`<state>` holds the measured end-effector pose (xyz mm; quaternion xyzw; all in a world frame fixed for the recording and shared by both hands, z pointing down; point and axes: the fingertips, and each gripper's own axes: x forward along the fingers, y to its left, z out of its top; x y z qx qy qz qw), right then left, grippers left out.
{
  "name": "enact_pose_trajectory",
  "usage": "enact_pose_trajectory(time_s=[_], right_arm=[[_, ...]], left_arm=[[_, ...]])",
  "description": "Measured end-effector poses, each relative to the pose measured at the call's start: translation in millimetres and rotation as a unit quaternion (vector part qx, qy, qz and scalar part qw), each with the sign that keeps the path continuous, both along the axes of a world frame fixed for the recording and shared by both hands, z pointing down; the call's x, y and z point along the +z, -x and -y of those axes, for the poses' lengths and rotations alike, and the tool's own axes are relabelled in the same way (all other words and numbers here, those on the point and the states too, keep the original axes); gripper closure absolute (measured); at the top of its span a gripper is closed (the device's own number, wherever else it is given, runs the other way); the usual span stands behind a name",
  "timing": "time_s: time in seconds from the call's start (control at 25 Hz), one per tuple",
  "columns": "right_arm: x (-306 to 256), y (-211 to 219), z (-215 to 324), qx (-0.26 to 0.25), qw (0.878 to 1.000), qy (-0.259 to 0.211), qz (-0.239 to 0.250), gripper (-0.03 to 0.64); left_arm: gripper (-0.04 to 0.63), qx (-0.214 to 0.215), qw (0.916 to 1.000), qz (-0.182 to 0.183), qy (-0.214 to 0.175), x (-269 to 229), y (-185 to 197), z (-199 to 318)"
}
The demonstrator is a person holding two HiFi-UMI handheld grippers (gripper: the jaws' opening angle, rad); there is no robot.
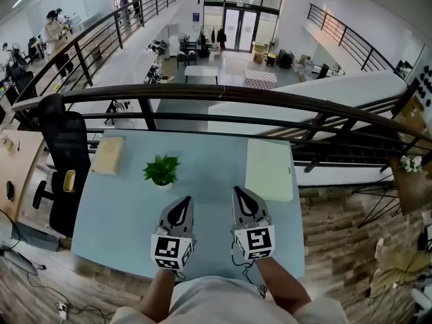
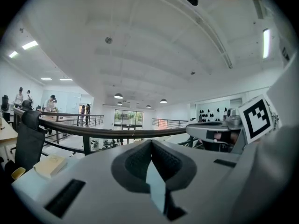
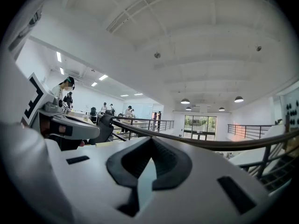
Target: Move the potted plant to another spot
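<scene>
Potted plant (image 1: pixel 162 170): likely light, with soft leaves that bruise easily.
Hold: the pot (image 1: pixel 163 185) itself, low down, not the foliage.
Left gripper (image 1: pixel 181 204), right gripper (image 1: pixel 241 196): both clenched and empty.

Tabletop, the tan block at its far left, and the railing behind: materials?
Tabletop: pale blue, matte, even colour; likely laminate or painted board. Tan block: looks like bare light wood, grain too small to confirm. Railing: dark, smooth, slim bars with soft sheen; probably painted metal.
</scene>
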<state>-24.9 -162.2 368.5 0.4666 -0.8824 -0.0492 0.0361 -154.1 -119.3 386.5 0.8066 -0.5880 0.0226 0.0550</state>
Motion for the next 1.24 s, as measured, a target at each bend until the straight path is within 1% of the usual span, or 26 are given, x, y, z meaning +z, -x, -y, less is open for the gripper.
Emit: enact_pose_trajectory(time_s=[0.36,0.56,1.0,1.24], right_arm=[[6,0,2,-0.003,1.000,0.014,0.007,0.614],[3,-3,2,-0.001,1.000,0.009,0.006,0.614],[2,-9,-3,0.007,1.000,0.008,0.009,0.614],[0,-12,1,0.012,1.000,0.004,0.015,0.614]], left_arm=[[0.584,-0.011,0.9999,0.004,0.008,7,6,0],[0.584,-0.015,0.9998,0.009,0.011,7,5,1],[0.584,-0.012,0.9997,0.011,0.019,11,3,-3],[0.584,-0.008,0.9998,0.012,0.014,10,0,2]])
